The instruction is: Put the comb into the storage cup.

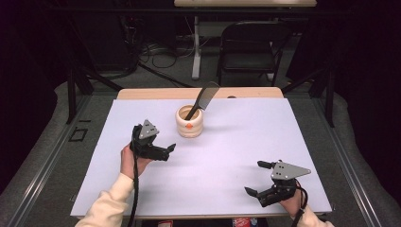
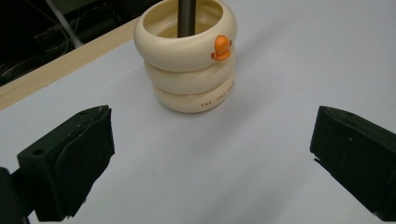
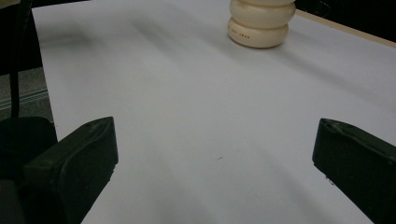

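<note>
On the worktop (image 1: pixel 236 142), the ringed holder (image 1: pixel 189 123) stands toward 12 o'clock; a comb (image 1: pixel 203 99) stands in it, leaning toward 1 o'clock.

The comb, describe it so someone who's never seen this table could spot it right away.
Start at the white-covered table and find the cream ringed holder with an orange beak, standing near the far edge, ahead of the left gripper. The comb stands inside it, leaning right. It is the one dark, slim thing rising from the holder.
</note>
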`<state>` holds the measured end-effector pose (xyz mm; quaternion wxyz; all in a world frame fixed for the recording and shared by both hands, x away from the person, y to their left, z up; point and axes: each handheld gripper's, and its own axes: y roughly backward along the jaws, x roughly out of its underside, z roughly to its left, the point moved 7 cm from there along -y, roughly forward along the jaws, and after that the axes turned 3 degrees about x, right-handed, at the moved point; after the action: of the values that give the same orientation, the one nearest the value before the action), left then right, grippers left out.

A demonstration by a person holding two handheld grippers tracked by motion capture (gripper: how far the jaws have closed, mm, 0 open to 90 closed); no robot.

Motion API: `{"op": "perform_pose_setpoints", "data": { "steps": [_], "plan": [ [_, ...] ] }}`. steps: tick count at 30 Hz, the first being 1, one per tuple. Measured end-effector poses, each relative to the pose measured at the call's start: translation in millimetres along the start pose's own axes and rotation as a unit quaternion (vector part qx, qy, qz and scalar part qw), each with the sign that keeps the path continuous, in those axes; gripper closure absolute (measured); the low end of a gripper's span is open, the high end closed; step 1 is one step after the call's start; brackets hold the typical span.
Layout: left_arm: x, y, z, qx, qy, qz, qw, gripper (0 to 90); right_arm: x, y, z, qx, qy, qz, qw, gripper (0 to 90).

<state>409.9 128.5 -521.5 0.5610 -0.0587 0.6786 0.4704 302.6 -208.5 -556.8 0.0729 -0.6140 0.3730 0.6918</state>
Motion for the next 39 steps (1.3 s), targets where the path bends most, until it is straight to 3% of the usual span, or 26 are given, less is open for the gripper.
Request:
{"op": "perform_pose_setpoints", "data": {
  "steps": [12,39],
  "plan": [
    [9.8,9.5,-12.2,-0.004,-0.003,-0.010,0.9999,0.0,-0.1,0.1,0.3,-0.001,-0.001,0.000,1.0000,0.0],
    [44.7,38.3,-29.4,-0.005,0.006,0.003,1.0000,0.0,-0.1,0.2,0.5,-0.002,-0.004,0.002,1.0000,0.0]
  ]
}}
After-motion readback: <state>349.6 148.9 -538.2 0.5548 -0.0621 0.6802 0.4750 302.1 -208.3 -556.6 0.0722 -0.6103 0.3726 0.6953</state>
